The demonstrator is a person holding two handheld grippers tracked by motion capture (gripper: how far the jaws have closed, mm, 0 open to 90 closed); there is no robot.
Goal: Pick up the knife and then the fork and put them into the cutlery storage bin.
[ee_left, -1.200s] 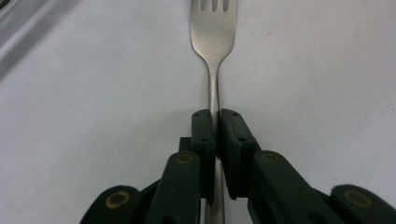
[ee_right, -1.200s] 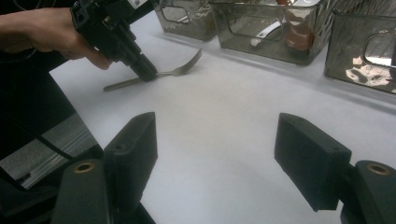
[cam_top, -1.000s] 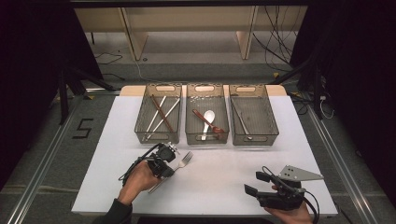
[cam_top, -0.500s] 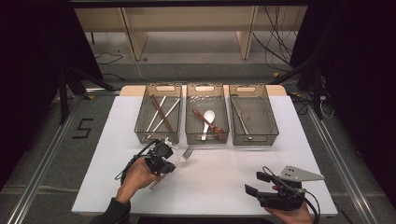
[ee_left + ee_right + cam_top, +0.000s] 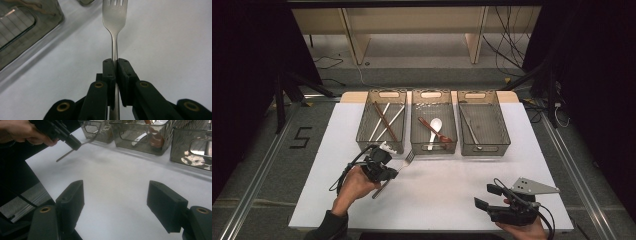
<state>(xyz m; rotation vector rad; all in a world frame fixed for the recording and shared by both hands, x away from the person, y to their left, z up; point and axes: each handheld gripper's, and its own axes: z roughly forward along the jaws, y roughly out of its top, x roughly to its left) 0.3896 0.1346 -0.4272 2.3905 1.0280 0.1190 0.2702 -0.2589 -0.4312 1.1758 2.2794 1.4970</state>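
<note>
My left gripper [image 5: 390, 173] [image 5: 115, 65] is shut on the handle of a metal fork [image 5: 408, 158] [image 5: 115, 17], held a little above the white table [image 5: 447, 190] in front of the left and middle bins. The fork's tines point toward the bins and its handle end sticks out behind the jaws. In the right gripper view the left gripper [image 5: 75, 144] and the fork [image 5: 63, 157] appear at upper left. My right gripper [image 5: 485, 196] [image 5: 115, 200] stands open near the table's front right edge, with nothing between its pads.
Three clear bins stand in a row at the back. The left bin [image 5: 363, 134] holds chopsticks, the middle bin [image 5: 415, 142] holds a white and a brown spoon, the right bin [image 5: 501, 131] holds a metal utensil. A cable trails from each gripper.
The left gripper has risen slightly with the fork and edged toward the bins. The right gripper has stayed put.
</note>
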